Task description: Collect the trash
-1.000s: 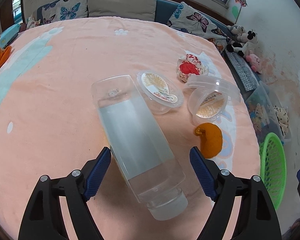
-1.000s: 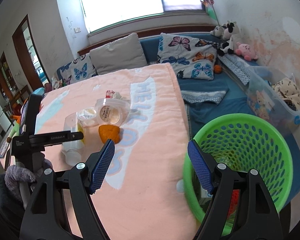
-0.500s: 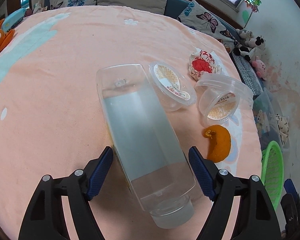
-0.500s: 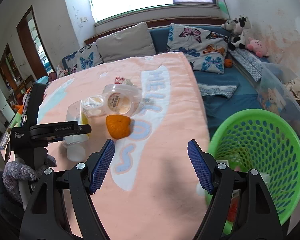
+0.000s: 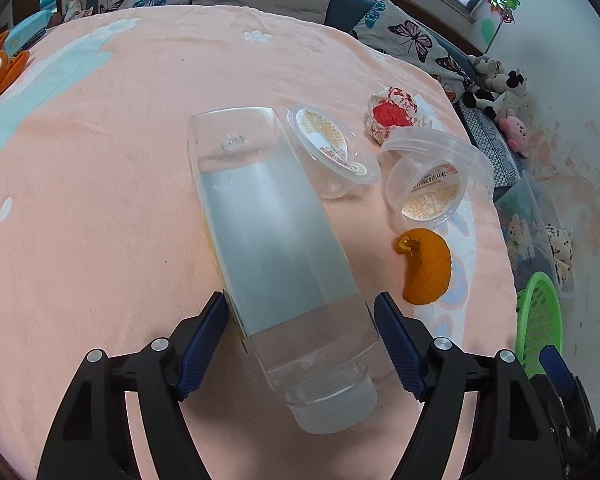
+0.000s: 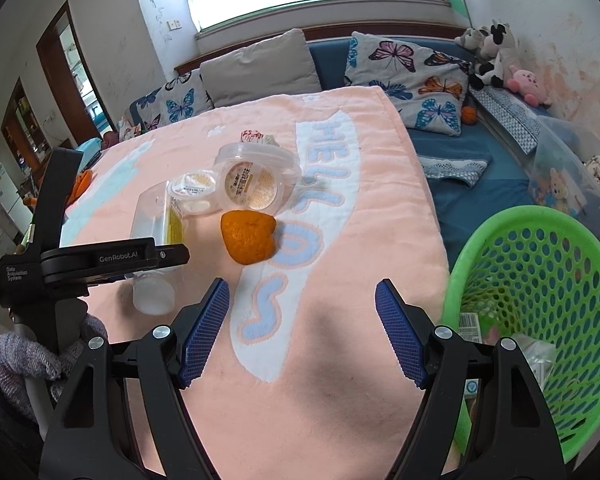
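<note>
So far only part of the clearing looks done: the green basket (image 6: 540, 320) beside the bed already holds a few scraps, a barcoded wrapper among them, while five pieces still lie on the peach blanket (image 5: 100, 200). The clear bottle (image 5: 276, 248) lies on its side, cap end toward the camera, and the left gripper (image 5: 300, 340) straddles it near the shoulder. Its jaws have just been closing with the bottle between them; the left pad (image 5: 204, 344) seems to touch the label edge, but a sliver of gap shows at the other pad, so the bottle is not yet clamped. Just beside the bottle sit a small lidded cup (image 5: 332, 152) and a larger tub (image 5: 432, 184) tipped on its side, with a crumpled red-and-white wrapper (image 5: 392, 116) behind them and an orange peel (image 5: 426, 268) in front. The right gripper (image 6: 300, 336) hovers over bare blanket with jaws apart and nothing in them, the peel ahead of it and the basket to its right. Judging by this, the bottle goes next, then four more trips
</note>
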Motion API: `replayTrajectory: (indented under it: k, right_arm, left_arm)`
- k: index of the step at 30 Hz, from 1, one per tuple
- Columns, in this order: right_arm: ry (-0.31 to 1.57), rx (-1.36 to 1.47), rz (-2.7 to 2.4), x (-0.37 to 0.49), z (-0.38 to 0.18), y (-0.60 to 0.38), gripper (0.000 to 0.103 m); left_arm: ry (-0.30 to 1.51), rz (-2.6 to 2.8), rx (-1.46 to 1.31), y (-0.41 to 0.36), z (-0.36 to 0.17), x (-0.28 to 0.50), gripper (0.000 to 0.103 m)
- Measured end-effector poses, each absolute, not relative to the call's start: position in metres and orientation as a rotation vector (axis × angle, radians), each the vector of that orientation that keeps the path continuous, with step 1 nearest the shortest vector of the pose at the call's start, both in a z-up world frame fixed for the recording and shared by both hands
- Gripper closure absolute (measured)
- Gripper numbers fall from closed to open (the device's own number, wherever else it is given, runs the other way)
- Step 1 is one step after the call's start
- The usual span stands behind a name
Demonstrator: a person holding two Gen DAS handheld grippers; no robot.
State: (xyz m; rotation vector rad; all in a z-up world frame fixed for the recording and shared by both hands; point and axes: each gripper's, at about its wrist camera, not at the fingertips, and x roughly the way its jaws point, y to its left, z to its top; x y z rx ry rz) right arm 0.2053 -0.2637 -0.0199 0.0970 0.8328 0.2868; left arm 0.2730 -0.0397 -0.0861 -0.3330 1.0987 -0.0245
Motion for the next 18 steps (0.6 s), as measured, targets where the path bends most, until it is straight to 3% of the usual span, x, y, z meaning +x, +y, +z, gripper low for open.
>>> replayTrajectory:
  k: [4, 6, 18]
  right_arm:
    - [0.838, 0.105, 0.285, 0.206, -0.022, -0.265, 0.027]
    - [0.841, 0.107, 0.286, 0.207, -0.024, -0.265, 0.027]
    - [0.868, 0.095, 0.352, 0.227, -0.035, -0.24, 0.028]
  left_arm:
    - [1.095, -0.014, -0.314, -0.043, -0.086, 0.271, 0.031]
    - [1.09, -0.005, -0.299, -0.043, -0.086, 0.271, 0.036]
    - [1.055, -0.049, -0.28, -0.016, -0.059, 0.26, 0.038]
